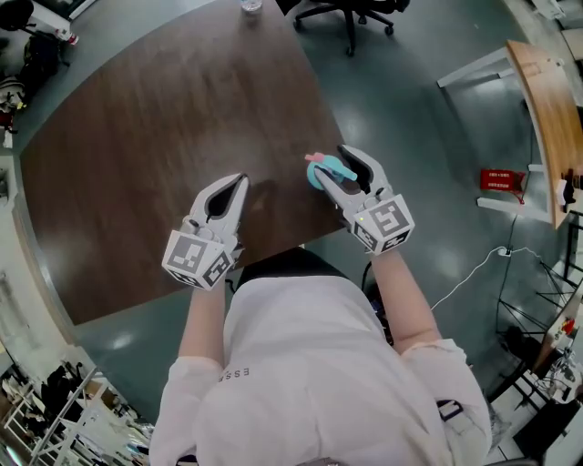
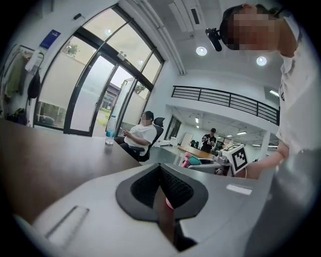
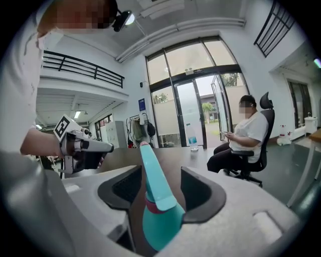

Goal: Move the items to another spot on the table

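Since the teal item (image 3: 159, 213) looked to be moulded plastic, with a rounded bulb, a pink collar and a long tapering spout, it was judged light, fairly stiff and smooth enough to slip. A hold across the bulb, not the narrow spout, was thought safest. It was seen resting on the table (image 1: 155, 136) near the edge on the person's right, between the jaws of the right gripper (image 1: 332, 164), which were spread wide with neither pad pressed against it. The left gripper (image 1: 235, 187) was held over the table apart from it, jaws drawn together, nothing plainly gripped. One teal item, two grippers and one water bottle (image 1: 250, 5) at the far edge were counted.
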{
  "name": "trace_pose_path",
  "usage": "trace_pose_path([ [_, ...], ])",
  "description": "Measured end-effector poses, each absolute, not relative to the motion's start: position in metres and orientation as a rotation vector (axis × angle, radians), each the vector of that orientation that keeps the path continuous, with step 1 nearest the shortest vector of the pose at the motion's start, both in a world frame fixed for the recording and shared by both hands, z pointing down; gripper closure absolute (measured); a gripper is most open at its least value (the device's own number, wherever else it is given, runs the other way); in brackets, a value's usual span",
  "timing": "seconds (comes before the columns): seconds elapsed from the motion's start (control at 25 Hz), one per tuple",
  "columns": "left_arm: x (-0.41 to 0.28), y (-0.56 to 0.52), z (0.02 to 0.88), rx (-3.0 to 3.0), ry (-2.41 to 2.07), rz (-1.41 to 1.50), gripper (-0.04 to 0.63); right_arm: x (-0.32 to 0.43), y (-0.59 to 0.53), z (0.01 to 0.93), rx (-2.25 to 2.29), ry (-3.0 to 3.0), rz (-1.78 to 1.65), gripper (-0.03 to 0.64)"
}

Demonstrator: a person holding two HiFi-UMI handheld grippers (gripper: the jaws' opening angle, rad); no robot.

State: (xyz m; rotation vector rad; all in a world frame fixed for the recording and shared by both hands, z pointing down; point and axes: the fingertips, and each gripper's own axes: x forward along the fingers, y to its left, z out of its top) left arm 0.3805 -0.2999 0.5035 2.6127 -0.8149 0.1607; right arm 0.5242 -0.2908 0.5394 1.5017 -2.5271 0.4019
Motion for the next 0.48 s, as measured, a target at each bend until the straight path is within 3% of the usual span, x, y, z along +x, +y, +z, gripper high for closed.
trace_pose_path([
  [0.08,0.381,-0.297,0.509,2.601,-0.812,0.165,0.588,0.522,-0.29,0.543,1.483,-2.528,0.395,0.402],
  [0.16,0.383,-0.295,0.512,2.59,-0.812,0.163,0.588,0.523,-0.291,0.545,1.467,-2.524,0.383,0.485],
  [0.48,0.377,-0.287,0.505,2.585,-0.872,0.129,0.588,0.534,-0.287,0.542,1.45,-2.503,0.344,0.492],
])
